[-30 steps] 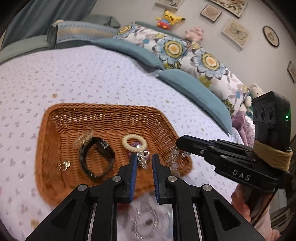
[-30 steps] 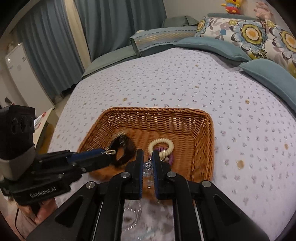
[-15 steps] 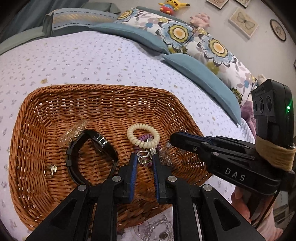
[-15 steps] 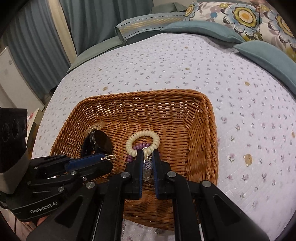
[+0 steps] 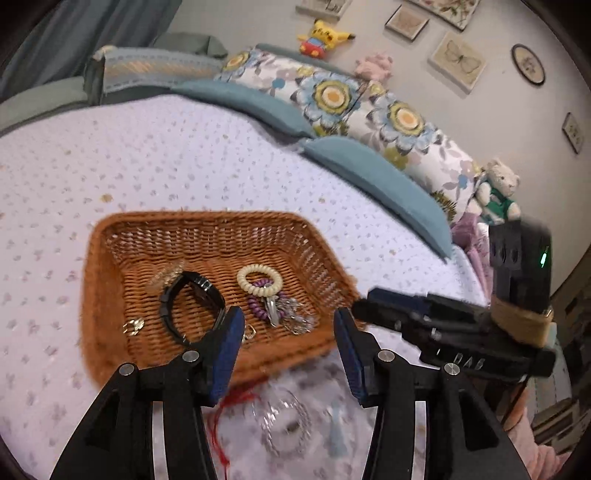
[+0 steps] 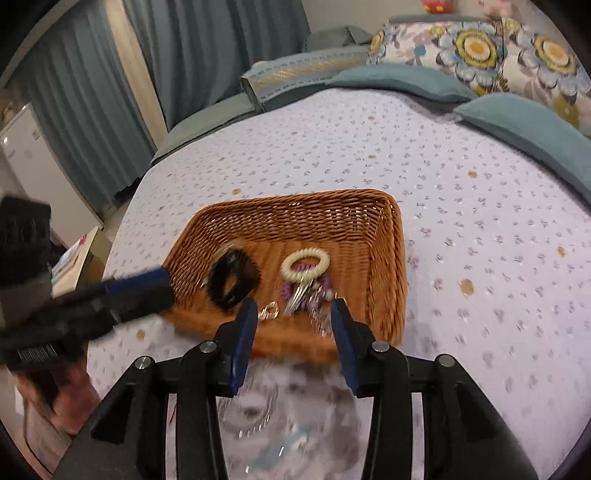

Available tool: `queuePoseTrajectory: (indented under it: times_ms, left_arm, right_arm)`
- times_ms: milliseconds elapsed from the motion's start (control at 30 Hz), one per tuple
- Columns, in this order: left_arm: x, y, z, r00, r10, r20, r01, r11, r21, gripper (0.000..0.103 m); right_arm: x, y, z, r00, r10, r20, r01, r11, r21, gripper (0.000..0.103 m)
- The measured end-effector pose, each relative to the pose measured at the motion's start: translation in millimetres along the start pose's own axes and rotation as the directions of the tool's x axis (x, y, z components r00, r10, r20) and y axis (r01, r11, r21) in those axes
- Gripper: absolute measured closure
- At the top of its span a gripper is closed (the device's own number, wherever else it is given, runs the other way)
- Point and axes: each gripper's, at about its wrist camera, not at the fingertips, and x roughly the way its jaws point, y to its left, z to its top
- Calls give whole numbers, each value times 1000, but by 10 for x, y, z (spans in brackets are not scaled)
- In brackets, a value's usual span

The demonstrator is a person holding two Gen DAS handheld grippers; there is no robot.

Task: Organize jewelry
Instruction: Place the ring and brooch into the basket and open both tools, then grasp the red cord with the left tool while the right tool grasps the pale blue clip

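A wicker basket (image 5: pixel 110 295) (image 6: pixel 388 258) lies on the bed. In it are a black bracelet (image 5: pixel 192 306) (image 6: pixel 231 282), a cream coil ring (image 5: pixel 259 279) (image 6: pixel 304 263), a purple coil band (image 5: pixel 258 308), silver pieces (image 5: pixel 291 314) (image 6: pixel 306 295) and a small gold piece (image 5: pixel 132 327). My left gripper (image 5: pixel 288 332) is open and empty just above the basket's near rim. My right gripper (image 6: pixel 293 321) is open and empty over the same rim. More blurred jewelry (image 5: pixel 284 424) (image 6: pixel 251 410) lies on the bedspread below both grippers.
The bed has a pale flowered bedspread (image 5: pixel 166 166) (image 6: pixel 480 240). Blue and flowered pillows (image 5: pixel 369 107) and soft toys (image 5: pixel 325 35) line the far side. A red cord (image 5: pixel 229 406) lies by the loose jewelry. Curtains (image 6: pixel 203 55) hang beyond the bed.
Both grippers were shut on small silver pieces over the basket. Both have opened and pulled back, and the pieces now lie in the basket.
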Motion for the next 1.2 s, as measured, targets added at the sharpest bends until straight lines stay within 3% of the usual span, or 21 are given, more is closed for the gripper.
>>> queuePoseTrajectory:
  times_ms: [67,200,333,567,767,867,1000,1100,1200]
  left_arm:
    - [-237,-19,-66,1000,-2,29,3,1000,-8,51]
    - [-604,-57,-287,997,0,71,2,1000,-31,52]
    - [-755,-85,-531,996,15,85,-9,998,-69,52]
    - [-509,24,-861,1000,-10,18,12,994,-113,52]
    - [-235,365,-935,997,60,-42,-66,981,-182,52]
    - [-70,398,-929,991,106,-78,-117,982,-147,52]
    - [269,319,-863,965,211,-154,-213,977,8,57]
    - [492,329,-823,951,239,-197,-228,971,75,67]
    - [695,369,-781,940,259,-223,-237,964,119,70]
  right_arm:
    - [-147,108,-139,1000,-6,23,6,1000,-11,59]
    - [-401,317,-471,991,-89,101,93,995,-44,59]
    - [-476,299,-750,987,-100,125,98,995,23,59]
    - [-124,138,-1177,992,-130,-9,130,984,123,59]
    - [109,266,-1164,986,-156,-61,161,982,96,59]
    - [197,302,-1160,978,-189,-85,196,977,87,59]
    - [281,280,-1164,970,-217,-114,227,970,85,59]
    - [340,269,-1182,964,-225,-138,238,967,87,59]
    - [392,307,-1193,957,-251,-148,264,962,72,59]
